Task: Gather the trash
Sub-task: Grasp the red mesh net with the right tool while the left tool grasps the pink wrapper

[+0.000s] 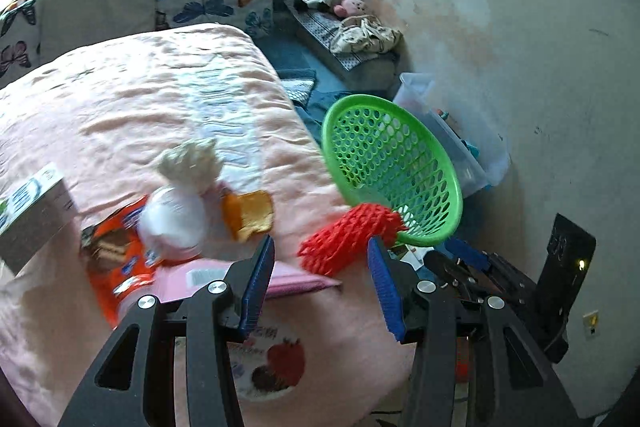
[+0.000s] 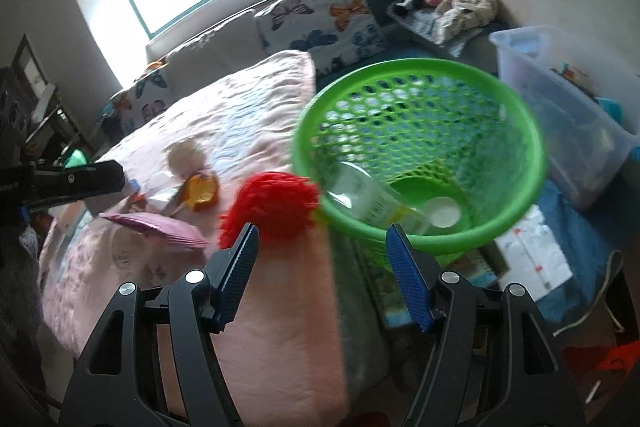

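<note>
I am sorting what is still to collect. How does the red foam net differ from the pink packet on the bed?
The red foam net is an open mesh tube, bulky and bright red; the pink packet is flat, smooth and pale. The net lies at the bed's edge beside the green basket; the packet lies farther in, near the other litter. Both rest on the pink bedspread, outside the basket.
</note>
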A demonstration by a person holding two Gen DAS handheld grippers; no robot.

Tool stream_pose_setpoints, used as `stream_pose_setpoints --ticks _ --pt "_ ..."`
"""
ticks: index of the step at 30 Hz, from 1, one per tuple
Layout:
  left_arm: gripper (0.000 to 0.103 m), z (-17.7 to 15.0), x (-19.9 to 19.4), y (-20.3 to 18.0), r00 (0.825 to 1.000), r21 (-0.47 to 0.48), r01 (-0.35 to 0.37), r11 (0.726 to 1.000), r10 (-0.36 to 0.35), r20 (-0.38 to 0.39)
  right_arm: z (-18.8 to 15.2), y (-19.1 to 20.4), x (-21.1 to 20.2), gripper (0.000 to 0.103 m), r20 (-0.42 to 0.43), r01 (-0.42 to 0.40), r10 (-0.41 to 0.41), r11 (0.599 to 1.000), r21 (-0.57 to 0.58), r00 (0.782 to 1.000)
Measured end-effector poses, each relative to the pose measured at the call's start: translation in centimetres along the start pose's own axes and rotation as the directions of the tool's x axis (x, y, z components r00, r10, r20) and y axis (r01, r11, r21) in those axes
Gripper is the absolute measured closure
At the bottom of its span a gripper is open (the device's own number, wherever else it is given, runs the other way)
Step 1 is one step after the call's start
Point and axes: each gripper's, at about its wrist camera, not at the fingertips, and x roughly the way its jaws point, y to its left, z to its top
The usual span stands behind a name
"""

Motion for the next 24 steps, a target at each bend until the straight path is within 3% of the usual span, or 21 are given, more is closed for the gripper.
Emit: stream_pose_setpoints --ticks 10,16,24 --pt "0.053 -4.2 -1.9 4.7 0.997 -0.060 -0.068 0.996 0.069 0.019 1.5 2.9 4.9 0.037 -0.038 0.016 -0.020 0.995 -0.095 0.999" --pt "0.053 -6.2 -1.9 6.7 0.993 -0.067 -0.116 0.991 0.116 0.009 1.3 3.5 5.9 0.051 -0.042 0.035 -0.041 0.992 -0.119 0.998" --pt "0.048 -5.5 -1.4 6.7 0.984 0.035 -0.176 0.984 0.175 0.031 1.4 3.6 4.8 0.064 -0.018 0.028 -0.031 0.993 -0.110 0.999"
